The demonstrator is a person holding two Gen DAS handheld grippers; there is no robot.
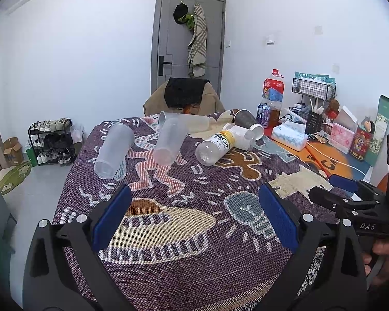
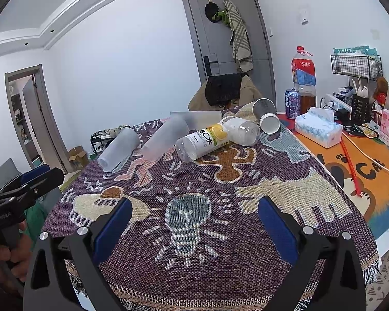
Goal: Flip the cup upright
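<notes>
Several cups lie on their sides on the patterned cloth (image 1: pixel 184 233) at the far end. Two frosted plastic cups (image 1: pixel 114 150) (image 1: pixel 168 141) lie side by side, also in the right wrist view (image 2: pixel 119 149) (image 2: pixel 164 138). A third frosted cup (image 1: pixel 184 121) lies behind them. A grey paper cup (image 1: pixel 247 123) (image 2: pixel 265 115) lies at the far right. My left gripper (image 1: pixel 194 215) is open and empty over the near cloth. My right gripper (image 2: pixel 194 223) is open and empty beside it; it also shows in the left wrist view (image 1: pixel 332 189).
Two clear bottles (image 1: pixel 216 145) (image 1: pixel 242 136) lie among the cups. A tissue box (image 2: pixel 317 127), a can (image 2: pixel 291 103), a tall bottle (image 2: pixel 303 77), a wire rack (image 2: pixel 355 64) and boxes crowd the right side. A chair (image 1: pixel 184 98) stands behind the table.
</notes>
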